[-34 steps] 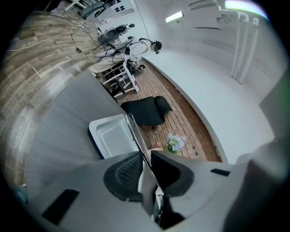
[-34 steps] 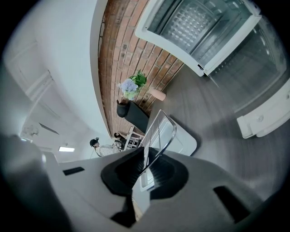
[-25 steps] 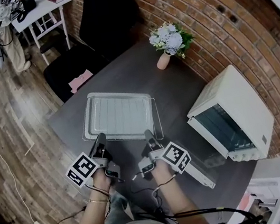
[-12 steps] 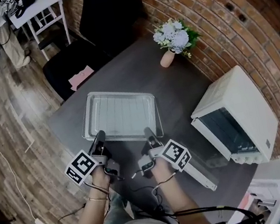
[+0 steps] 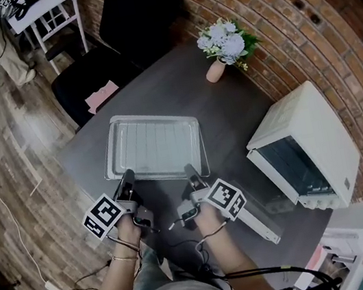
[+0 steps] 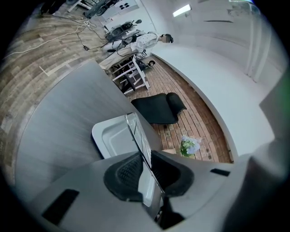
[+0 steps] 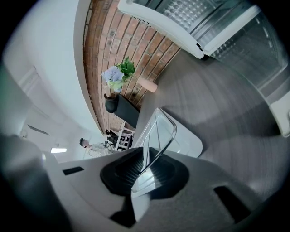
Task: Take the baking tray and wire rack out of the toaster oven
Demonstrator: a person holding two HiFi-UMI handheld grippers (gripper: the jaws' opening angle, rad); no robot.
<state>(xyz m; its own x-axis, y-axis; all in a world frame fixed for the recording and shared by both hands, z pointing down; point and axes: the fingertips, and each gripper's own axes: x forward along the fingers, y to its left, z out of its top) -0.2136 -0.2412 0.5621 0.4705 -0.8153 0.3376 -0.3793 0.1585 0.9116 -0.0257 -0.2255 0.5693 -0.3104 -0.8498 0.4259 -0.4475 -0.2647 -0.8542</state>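
Head view: left gripper [image 5: 129, 176], right gripper [image 5: 190, 171] jaws both clamped on baking tray [image 5: 159, 176] near rim.

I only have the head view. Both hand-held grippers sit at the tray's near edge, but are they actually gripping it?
Observer: For the left hand-held gripper, yes. Its own view shows the pads closed on the rim of the tray.
Operator: And the right one?
Observer: The right hand-held gripper pinches the rim too. Its view also shows a wire of the rack running in between the pads beside the rim.
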